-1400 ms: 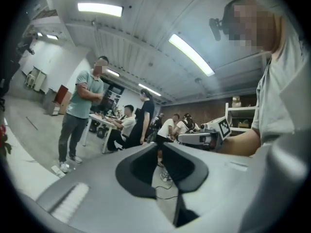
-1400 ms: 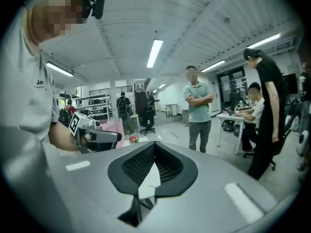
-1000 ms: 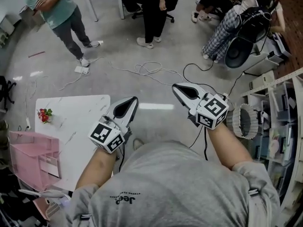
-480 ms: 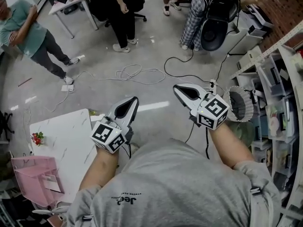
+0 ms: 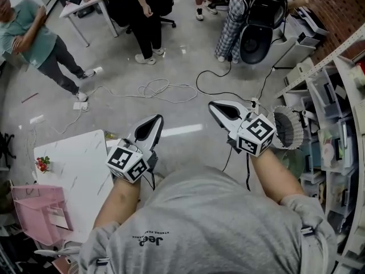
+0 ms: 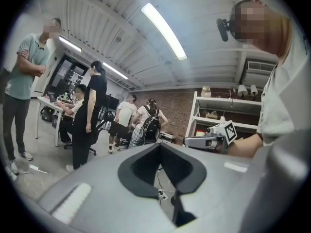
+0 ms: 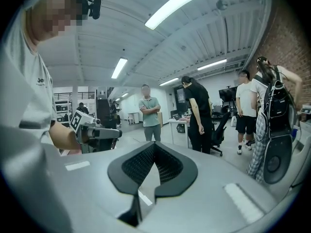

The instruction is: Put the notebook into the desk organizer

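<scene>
Both grippers are held in the air in front of the person's chest, over the grey floor. My left gripper [image 5: 155,120] has its jaws shut with nothing between them, and the left gripper view [image 6: 159,145] shows the same. My right gripper [image 5: 213,105] is also shut and empty, as its own view [image 7: 154,145] confirms. A pink desk organizer [image 5: 25,213] stands at the near end of a white table [image 5: 74,173] at the far left, well away from both grippers. A pale flat thing [image 5: 58,217] stands inside it; I cannot tell whether it is the notebook.
A small red flower ornament [image 5: 41,164] lies on the table. Cables [image 5: 162,88] trail over the floor ahead. Several people stand or sit at the far side, near a desk [image 5: 80,7]. Shelving [image 5: 336,113] and a white mesh basket [image 5: 287,129] are at the right.
The head view has swung to the right, so the table and pink organizer have slid to the left edge. Both grippers keep their place and stay shut.
</scene>
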A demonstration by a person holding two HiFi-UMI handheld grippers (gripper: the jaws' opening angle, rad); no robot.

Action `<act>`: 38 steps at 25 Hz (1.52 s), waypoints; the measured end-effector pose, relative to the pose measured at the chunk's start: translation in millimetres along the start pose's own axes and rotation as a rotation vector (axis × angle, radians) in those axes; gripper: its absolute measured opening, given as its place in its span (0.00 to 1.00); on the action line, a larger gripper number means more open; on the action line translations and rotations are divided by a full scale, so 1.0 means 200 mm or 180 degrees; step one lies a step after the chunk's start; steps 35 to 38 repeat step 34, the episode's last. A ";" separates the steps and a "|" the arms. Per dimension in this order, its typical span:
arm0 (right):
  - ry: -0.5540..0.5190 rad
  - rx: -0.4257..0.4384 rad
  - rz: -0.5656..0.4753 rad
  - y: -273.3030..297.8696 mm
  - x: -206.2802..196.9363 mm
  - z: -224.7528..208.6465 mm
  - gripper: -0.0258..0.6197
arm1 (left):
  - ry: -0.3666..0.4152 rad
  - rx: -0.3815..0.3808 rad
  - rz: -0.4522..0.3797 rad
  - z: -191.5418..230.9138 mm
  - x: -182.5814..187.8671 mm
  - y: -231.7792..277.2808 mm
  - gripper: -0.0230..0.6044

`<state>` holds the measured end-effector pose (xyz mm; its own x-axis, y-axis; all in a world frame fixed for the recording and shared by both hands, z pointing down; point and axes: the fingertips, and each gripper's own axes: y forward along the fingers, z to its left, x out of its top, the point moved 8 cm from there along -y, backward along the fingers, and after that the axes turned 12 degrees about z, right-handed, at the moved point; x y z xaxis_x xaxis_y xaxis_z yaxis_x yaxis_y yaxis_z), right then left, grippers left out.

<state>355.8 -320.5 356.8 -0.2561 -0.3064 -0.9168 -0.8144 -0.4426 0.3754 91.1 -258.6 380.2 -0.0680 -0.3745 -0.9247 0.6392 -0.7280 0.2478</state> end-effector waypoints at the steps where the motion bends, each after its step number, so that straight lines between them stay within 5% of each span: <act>1: -0.0002 0.0007 0.0007 0.00 0.00 0.00 0.04 | -0.0003 0.0011 -0.0002 0.00 0.00 -0.01 0.13; 38: -0.0172 0.0054 0.0132 0.08 0.03 0.05 0.04 | 0.0029 0.0084 0.0041 0.04 0.01 -0.10 0.13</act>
